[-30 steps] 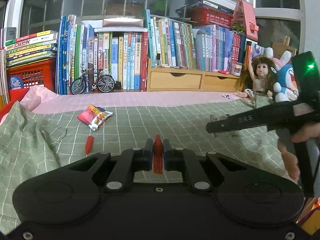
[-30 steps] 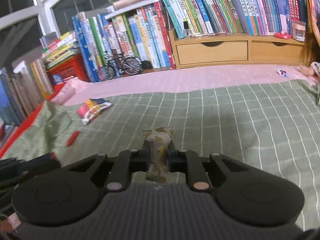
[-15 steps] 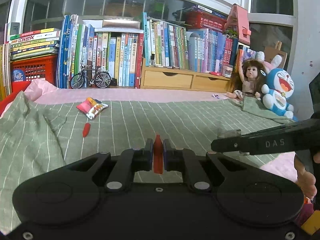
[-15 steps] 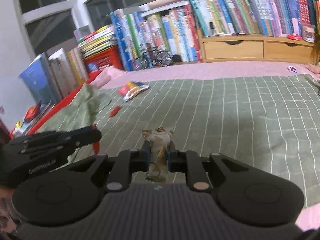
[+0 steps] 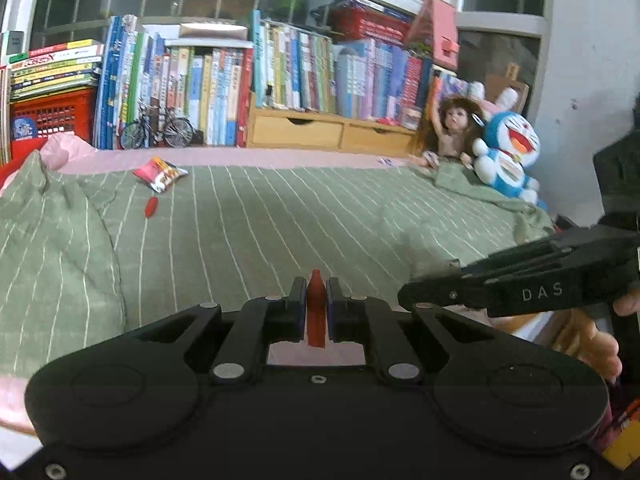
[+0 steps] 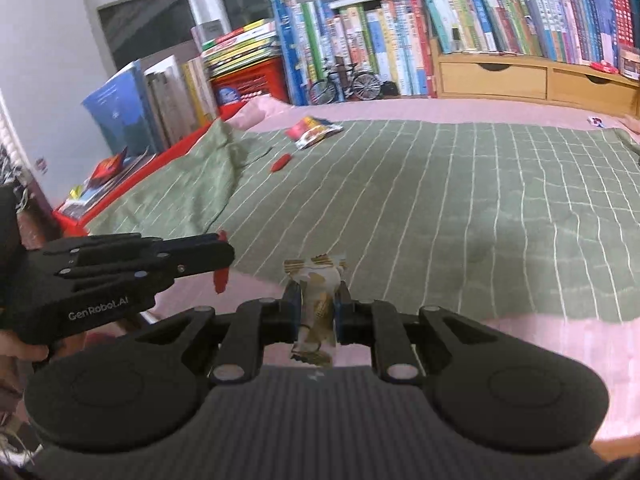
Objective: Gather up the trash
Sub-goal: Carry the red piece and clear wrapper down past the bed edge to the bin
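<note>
**A:** Right wrist view first: what can you read?

**B:** On the side of my left gripper (image 6: pixel 219 264), at the lower left of the frame, white letters say "GenRobot.AI". In the left wrist view my right gripper (image 5: pixel 430 294) comes in from the right edge with "DAS" on its side. The spines of the books (image 6: pixel 400 44) along the top are too blurred to read.

**A:** What lies around?

**B:** A green checked blanket (image 6: pixel 440 200) covers the middle of the frame, over a pink sheet (image 6: pixel 400 110). On the blanket, upper left of centre, lie a pink snack packet (image 6: pixel 314 131) and a small red wrapper (image 6: pixel 281 162), near each other but apart. Behind them stand a toy bicycle (image 6: pixel 346 82) and a red crate (image 6: pixel 250 82). In the left wrist view a doll (image 5: pixel 452 128) and a blue plush toy (image 5: pixel 506 156) sit at the right. Nothing blocks the packet or the wrapper.

**A:** And your tools?

**B:** My left jaws are pressed together on a thin red scrap (image 5: pixel 316 308), upright between the pads. My right jaws pinch a crumpled brown-and-white wrapper (image 6: pixel 318 304), which sticks out above and below the fingers.
</note>
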Available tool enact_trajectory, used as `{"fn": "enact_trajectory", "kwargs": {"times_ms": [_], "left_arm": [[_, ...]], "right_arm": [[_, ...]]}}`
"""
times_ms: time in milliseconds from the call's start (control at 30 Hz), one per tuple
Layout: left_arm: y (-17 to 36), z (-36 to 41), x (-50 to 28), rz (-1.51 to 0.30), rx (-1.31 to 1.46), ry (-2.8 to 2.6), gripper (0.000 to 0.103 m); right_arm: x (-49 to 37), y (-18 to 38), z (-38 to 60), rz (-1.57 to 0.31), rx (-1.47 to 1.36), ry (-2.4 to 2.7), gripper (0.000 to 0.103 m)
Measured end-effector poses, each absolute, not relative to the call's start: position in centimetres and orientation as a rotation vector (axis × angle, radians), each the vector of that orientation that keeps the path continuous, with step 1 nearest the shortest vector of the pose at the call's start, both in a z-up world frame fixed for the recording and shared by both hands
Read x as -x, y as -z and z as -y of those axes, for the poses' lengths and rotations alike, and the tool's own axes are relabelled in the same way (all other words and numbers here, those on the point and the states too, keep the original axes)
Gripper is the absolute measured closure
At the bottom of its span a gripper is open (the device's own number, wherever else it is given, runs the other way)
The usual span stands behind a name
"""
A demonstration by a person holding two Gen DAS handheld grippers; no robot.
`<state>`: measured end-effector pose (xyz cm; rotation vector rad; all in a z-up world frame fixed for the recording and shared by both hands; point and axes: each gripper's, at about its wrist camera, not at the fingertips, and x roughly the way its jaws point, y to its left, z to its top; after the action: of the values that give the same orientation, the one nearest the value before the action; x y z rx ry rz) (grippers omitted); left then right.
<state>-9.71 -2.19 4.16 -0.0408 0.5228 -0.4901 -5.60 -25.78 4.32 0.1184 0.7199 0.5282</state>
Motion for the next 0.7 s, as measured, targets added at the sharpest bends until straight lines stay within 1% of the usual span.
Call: {"fn": "enact_trajectory", "kwargs": {"times_ms": [400, 700], "left_arm": [[-1.4, 1.7, 14.6, -0.626, -0.023, 0.563, 0.094], [2.2, 1.8, 15.8, -0.769, -0.058, 0.588, 0.094]], "right_arm": [[9.4, -1.8, 24.5, -0.853, -0.077, -0.601, 0.082], [10.7, 2.5, 23.5, -1.022, -0.077, -0.607, 0.082]]}}
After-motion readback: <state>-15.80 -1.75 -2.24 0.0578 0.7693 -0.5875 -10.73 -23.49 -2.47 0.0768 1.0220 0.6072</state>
